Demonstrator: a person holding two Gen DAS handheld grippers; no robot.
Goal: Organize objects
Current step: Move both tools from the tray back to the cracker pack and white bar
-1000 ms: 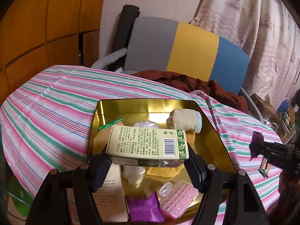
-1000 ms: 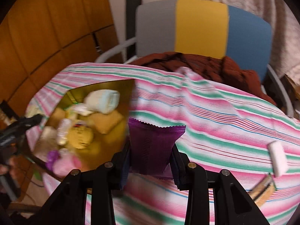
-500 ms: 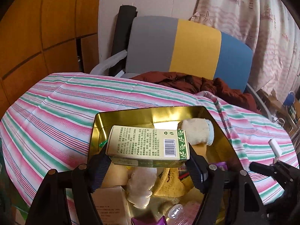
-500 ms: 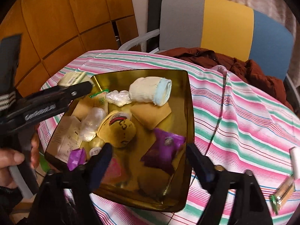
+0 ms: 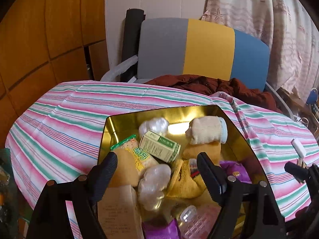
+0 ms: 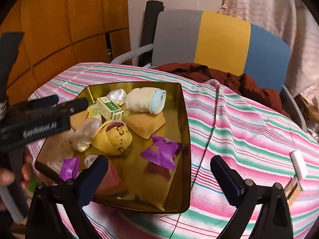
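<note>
Beyond gaping jaws, green box rests.

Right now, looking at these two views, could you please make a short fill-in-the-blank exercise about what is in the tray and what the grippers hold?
1. The green box lies inside the ____ tray.
2. Both the left gripper and the right gripper are ____ and hold nothing.
3. The rolled sock has a light ____ cuff.
4. The white block lies on the striped cloth, ____ the tray.

Missing words: gold; open; blue; outside
</note>
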